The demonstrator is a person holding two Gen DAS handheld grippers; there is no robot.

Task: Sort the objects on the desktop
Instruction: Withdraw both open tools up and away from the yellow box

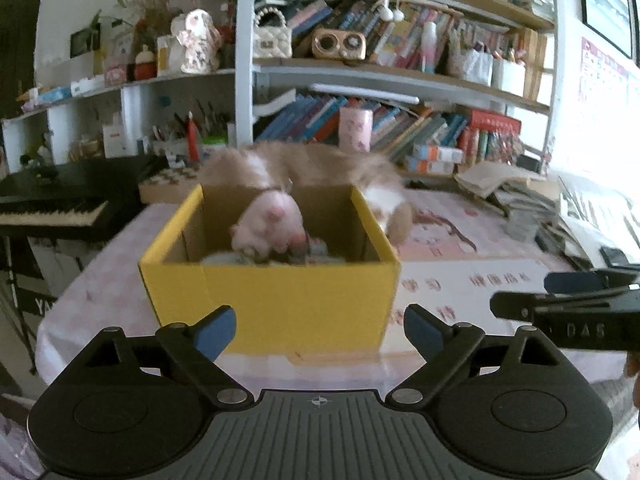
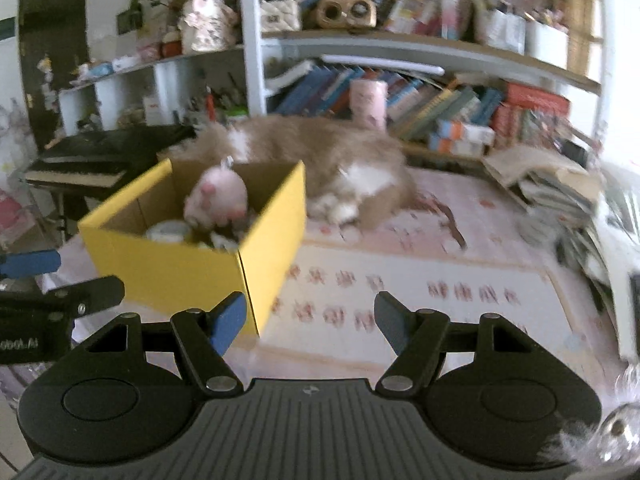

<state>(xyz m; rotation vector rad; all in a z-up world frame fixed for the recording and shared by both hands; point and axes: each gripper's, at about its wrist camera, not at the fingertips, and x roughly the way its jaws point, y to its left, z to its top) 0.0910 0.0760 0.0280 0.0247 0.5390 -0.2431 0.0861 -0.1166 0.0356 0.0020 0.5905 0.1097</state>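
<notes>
A yellow cardboard box [image 1: 272, 300] [image 2: 168, 268] stands on the pink-patterned table. Inside it sits a pink plush toy [image 1: 270, 220] [image 2: 218, 196] on top of other small items, among them a roll of tape [image 2: 168, 230]. My left gripper [image 1: 318, 334] is open just in front of the box's near wall, with nothing between its blue pads. My right gripper [image 2: 310, 322] is open over the table beside the box's right corner, also empty. The right gripper [image 1: 568, 308] shows at the right edge of the left wrist view, and the left gripper [image 2: 52, 284] at the left edge of the right wrist view.
A brown and white cat [image 1: 320, 168] [image 2: 320, 160] lies on the table right behind the box. Stacked papers and books [image 1: 516, 196] [image 2: 552, 188] crowd the table's right end. A piano keyboard [image 1: 52, 208] stands left of the table, bookshelves [image 1: 400, 76] behind.
</notes>
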